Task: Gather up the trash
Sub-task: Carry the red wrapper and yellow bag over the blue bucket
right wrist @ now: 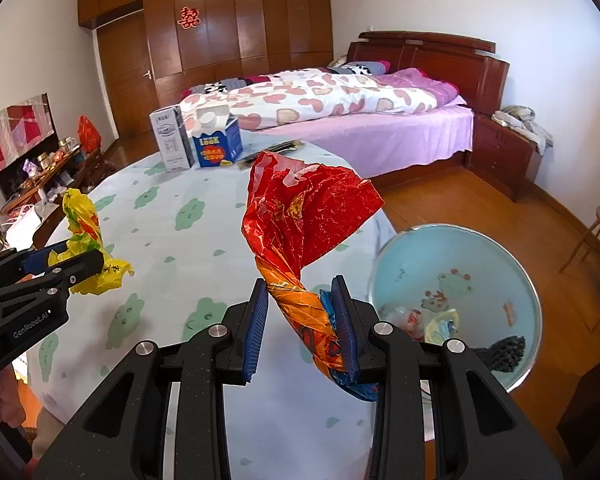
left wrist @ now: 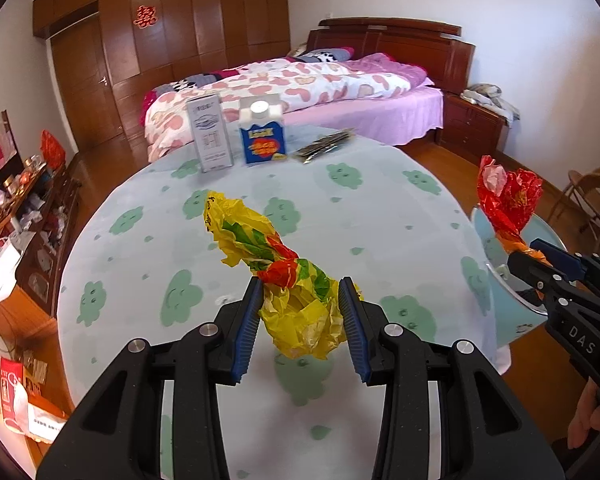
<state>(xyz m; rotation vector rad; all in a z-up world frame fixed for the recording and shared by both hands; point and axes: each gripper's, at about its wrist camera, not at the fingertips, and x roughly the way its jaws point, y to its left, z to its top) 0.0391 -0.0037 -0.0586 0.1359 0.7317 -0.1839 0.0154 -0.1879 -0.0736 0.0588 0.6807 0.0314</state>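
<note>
We hold a crumpled yellow plastic bag (left wrist: pixel 288 280) clenched in our left gripper (left wrist: pixel 303 320), lifted clear of the cloud-print tablecloth (left wrist: pixel 380 216). Our right gripper (right wrist: pixel 300 324) grips a twisted red plastic bag (right wrist: pixel 304 220); the pale-blue round bin (right wrist: pixel 480 256) waits at its three o'clock, probably the drop point.

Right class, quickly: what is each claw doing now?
Left claw: closed on the yellow bag.
Right claw: closed on the red bag.
</note>
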